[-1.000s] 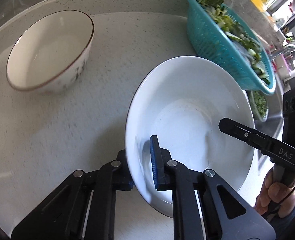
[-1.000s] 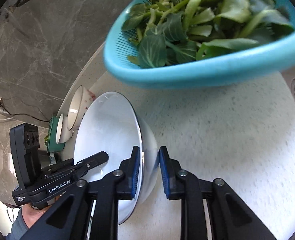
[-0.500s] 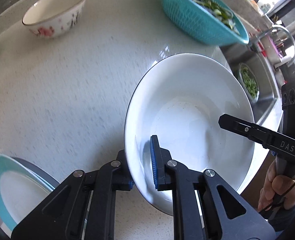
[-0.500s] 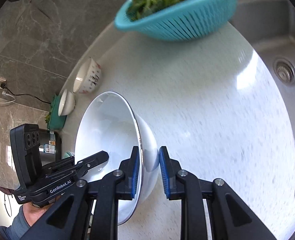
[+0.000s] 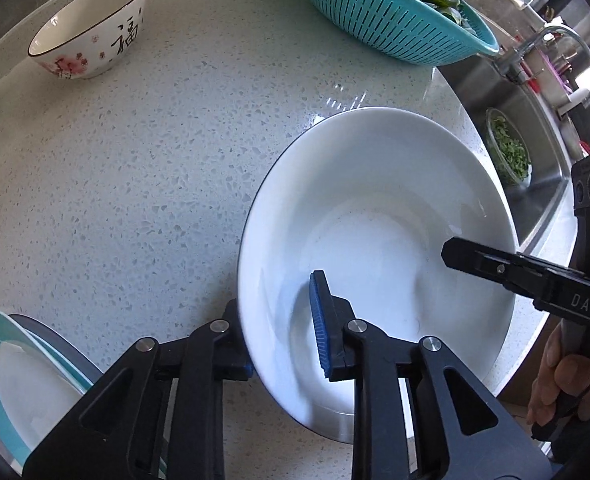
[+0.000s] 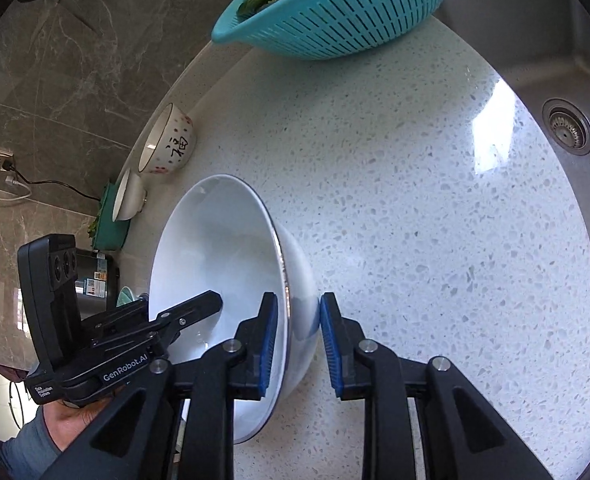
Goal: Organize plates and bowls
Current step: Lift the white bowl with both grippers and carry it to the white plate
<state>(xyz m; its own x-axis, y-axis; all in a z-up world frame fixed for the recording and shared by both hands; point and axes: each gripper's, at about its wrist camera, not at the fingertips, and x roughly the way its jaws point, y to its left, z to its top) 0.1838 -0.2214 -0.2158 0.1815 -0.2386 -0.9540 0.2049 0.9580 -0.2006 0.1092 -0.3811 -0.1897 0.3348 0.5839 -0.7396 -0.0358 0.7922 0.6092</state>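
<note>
straddling the white bowl (image 5: 375,216) rim at six o'clock, left gripper (image 5: 283,332) and right gripper (image 6: 295,340) jaws have just been opening, pads released.

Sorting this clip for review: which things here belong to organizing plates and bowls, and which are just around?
Job: white bowl, patterned bowl, teal-rimmed plate, left gripper, right gripper.
Around: teal colander of greens, sink, faucet.

A broad bare stretch of speckled counter (image 5: 143,168) fills the centre and left of the left wrist view. Around it stand a flowered bowl (image 5: 91,32) upper left, a teal colander (image 5: 399,16) at top, a teal plate (image 5: 19,380) lower left, and the white bowl (image 5: 375,220) lower right, with the sink (image 6: 535,52) beyond.
</note>
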